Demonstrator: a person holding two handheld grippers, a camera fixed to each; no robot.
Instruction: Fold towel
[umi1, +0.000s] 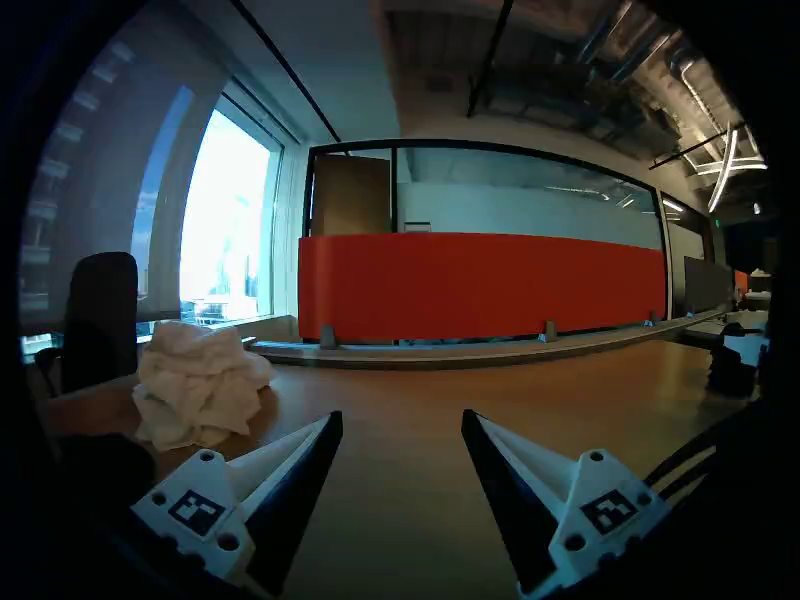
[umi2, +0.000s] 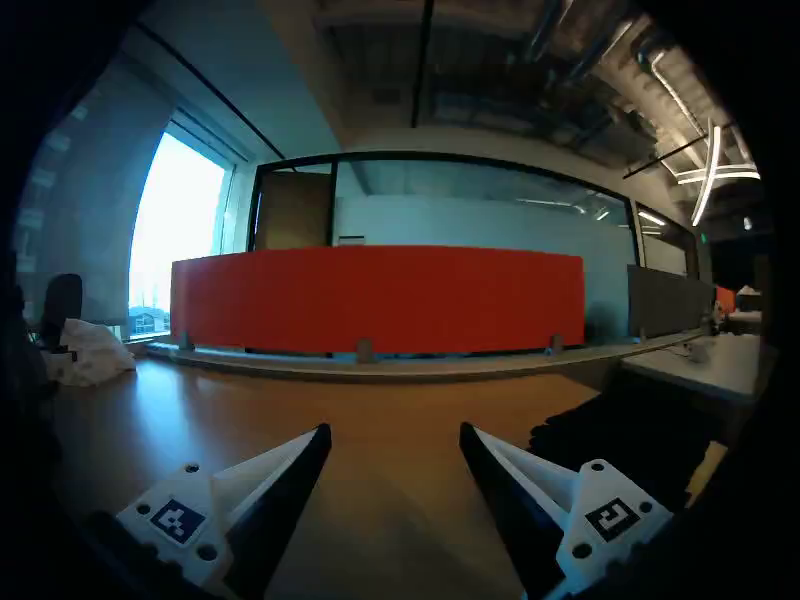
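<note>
Towel: crumpled white cloth towel (umi1: 200, 385), bunched on brown wooden table (umi1: 560, 390), ahead-left of left gripper (umi1: 400, 415).
Left gripper: fingers apart, empty.
Right gripper (umi2: 394, 428): fingers apart, empty; towel far left.
Technique: pinch one corner, single layer, spread flat first.

A smooth brown wooden tabletop (umi1: 420, 430) runs back to a long far edge. A crumpled white towel (umi1: 200, 385) lies in a loose heap near the far left corner, touching nothing else. Along the far edge stands a red divider (umi1: 480, 285) on small grey feet (umi1: 327, 335). In the right gripper view a black shape (umi2: 640, 430), too dark to identify, lies by the right edge
</note>
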